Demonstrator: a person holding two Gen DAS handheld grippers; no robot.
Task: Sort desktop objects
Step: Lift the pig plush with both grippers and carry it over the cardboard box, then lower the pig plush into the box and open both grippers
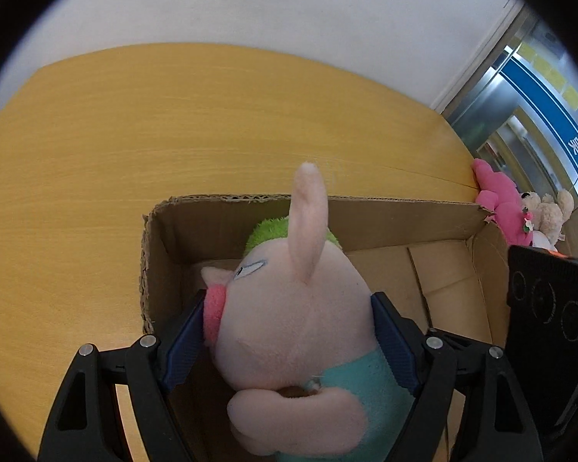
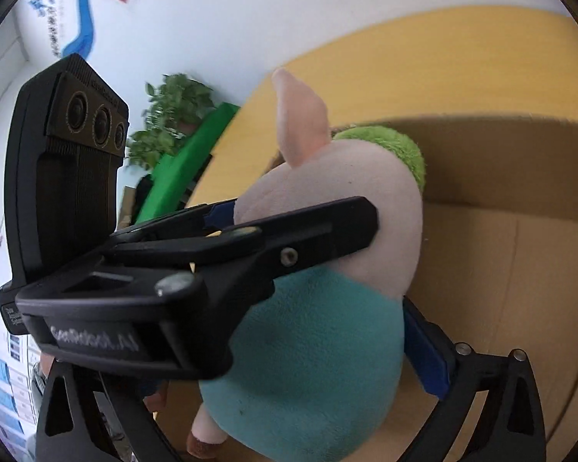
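While both hand-held grippers pinch it, pig plush upright, ear up, over cardboard box.

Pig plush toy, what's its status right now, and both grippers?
Left gripper shut on pig plush, right gripper also around its teal body. Plush held over open cardboard box. Nothing blocking the drop; box floor bare.

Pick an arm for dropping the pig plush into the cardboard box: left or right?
Left. The left gripper already clamps the pig plush by its head over the open cardboard box. The right gripper sits at the plush's teal body, one pad alongside; its grip is unclear.
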